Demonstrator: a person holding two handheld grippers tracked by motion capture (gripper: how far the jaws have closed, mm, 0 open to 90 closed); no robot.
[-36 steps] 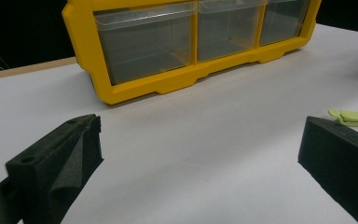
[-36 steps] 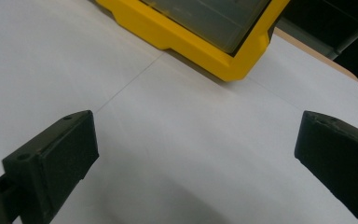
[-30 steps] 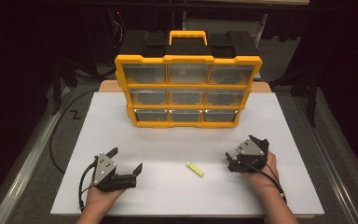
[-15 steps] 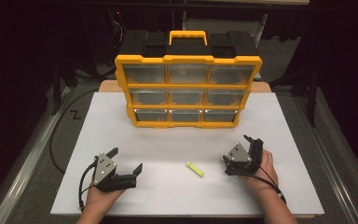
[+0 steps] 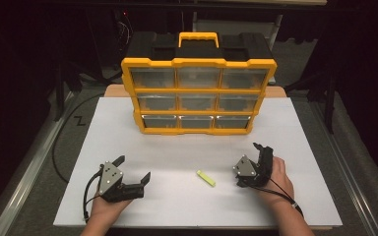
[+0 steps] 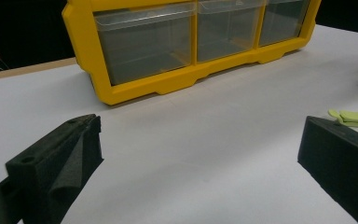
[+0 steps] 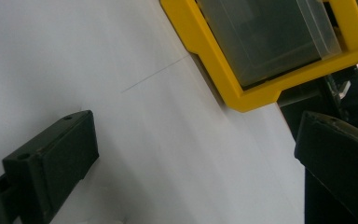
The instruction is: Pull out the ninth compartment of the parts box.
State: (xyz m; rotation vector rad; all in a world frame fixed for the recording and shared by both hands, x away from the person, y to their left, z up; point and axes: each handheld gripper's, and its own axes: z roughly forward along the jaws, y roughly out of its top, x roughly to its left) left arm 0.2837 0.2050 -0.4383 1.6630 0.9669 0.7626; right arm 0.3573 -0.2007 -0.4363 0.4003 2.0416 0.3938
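Observation:
A yellow organizer [image 5: 199, 96] with clear drawers stands upright at the back of the white tabletop [image 5: 300, 142]. A small lime-green piece [image 5: 206, 178] lies flat near the front, between my two grippers. My left gripper [image 5: 133, 167] rests at the front left, open and holding nothing. In the left gripper view the green piece [image 6: 354, 116] lies just beyond the right jaw, and the organizer [image 6: 191, 51] stands ahead. My right gripper [image 5: 262, 150] sits at the front right, rolled onto its side and open. The tilted right gripper view shows the organizer's bottom corner [image 7: 256, 56] ahead.
A black cable [image 5: 59, 147] curves off the table's left edge. The organizer's orange handle [image 5: 199, 38] rises at its top. Bare white surface lies between the organizer and both grippers. Dark floor and black stands surround the table.
The right gripper has rolled onto its side and turned its jaws toward the organizer, shifting slightly left. The left gripper and the green piece have stayed put.

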